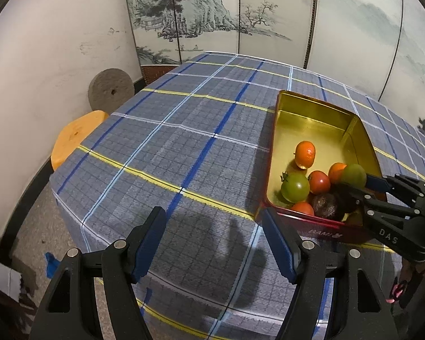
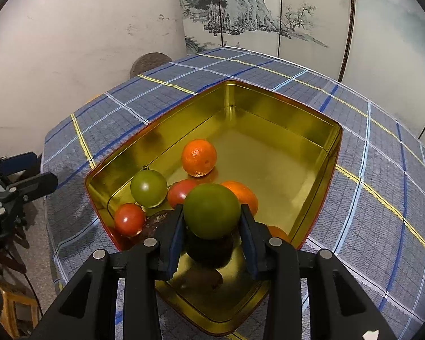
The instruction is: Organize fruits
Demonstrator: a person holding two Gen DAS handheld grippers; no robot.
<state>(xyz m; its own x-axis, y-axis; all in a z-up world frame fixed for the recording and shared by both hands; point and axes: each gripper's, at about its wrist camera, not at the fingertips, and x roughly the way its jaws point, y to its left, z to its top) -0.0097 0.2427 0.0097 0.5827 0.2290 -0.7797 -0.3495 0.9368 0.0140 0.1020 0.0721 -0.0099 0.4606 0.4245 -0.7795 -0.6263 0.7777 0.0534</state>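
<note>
A red tin with a gold inside [image 1: 320, 110] [image 2: 269, 107] sits on the plaid table. It holds an orange [image 1: 305, 154] [image 2: 199, 157], a green tomato [image 1: 295, 187] [image 2: 148, 188], red tomatoes [image 1: 319, 182] [image 2: 129, 219], another orange [image 2: 242, 194] and a dark fruit [image 1: 324, 205] [image 2: 209, 248]. My right gripper [image 2: 212, 221] [image 1: 354, 184] is shut on a second green tomato [image 2: 211, 212] [image 1: 353, 175] just above the fruit in the tin. My left gripper [image 1: 214, 243] is open and empty over the cloth, left of the tin.
The plaid tablecloth [image 1: 184, 141] covers the table. An orange stool [image 1: 76, 138] and a grey stone wheel [image 1: 110, 92] stand at the table's far left. A painted folding screen [image 1: 212, 14] stands behind. The left gripper shows at the left edge of the right wrist view [image 2: 19, 181].
</note>
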